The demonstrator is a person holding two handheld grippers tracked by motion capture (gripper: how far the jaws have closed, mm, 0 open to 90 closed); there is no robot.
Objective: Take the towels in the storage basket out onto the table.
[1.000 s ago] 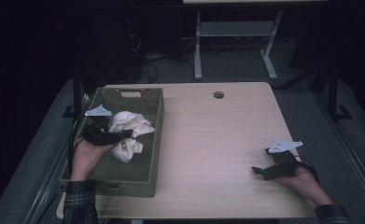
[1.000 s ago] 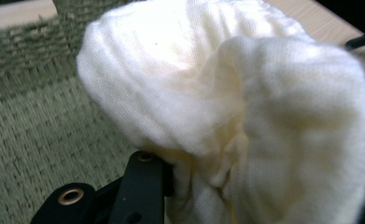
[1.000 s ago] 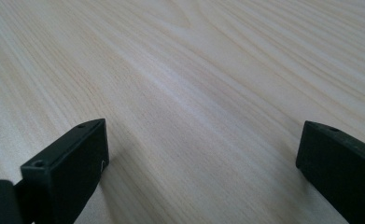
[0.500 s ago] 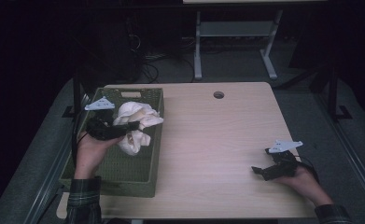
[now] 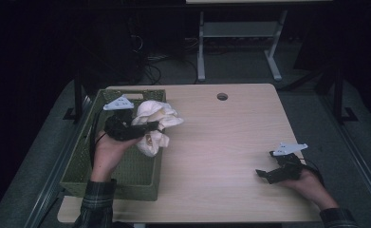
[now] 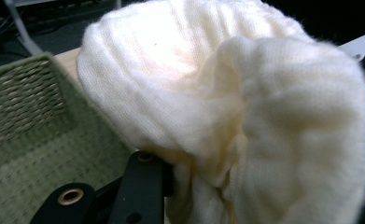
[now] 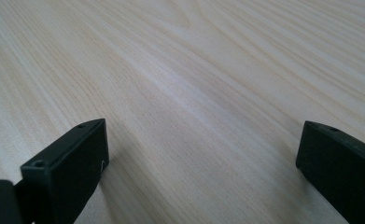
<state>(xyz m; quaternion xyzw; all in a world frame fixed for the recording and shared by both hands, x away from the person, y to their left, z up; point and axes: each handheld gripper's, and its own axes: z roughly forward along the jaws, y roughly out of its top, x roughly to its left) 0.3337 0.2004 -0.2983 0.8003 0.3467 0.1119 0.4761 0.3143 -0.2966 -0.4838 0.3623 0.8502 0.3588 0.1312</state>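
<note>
Two grippers, one garment, one basket.

High view: left gripper (image 5: 147,128) clamped on a bunched cream knit garment (image 5: 157,122), held above the right rim of the green woven basket (image 5: 108,178). The garment's bulk lies to the gripper's right, part of it already over the bare wooden table (image 5: 221,142), with a tail hanging down toward the basket's edge. Right gripper (image 5: 264,175) rests low at the table's right side, well apart from the garment; the left hand is far the nearer.

Left gripper view: cream knit garment (image 6: 227,107) bulges over the black jaws, basket wall (image 6: 21,102) down to the left.

Right gripper view: jaws spread wide over bare table (image 7: 194,93), nothing between them.

Judgement: the coming move probably carries the garment rightward, clear of the rim, onto open tabletop.
</note>
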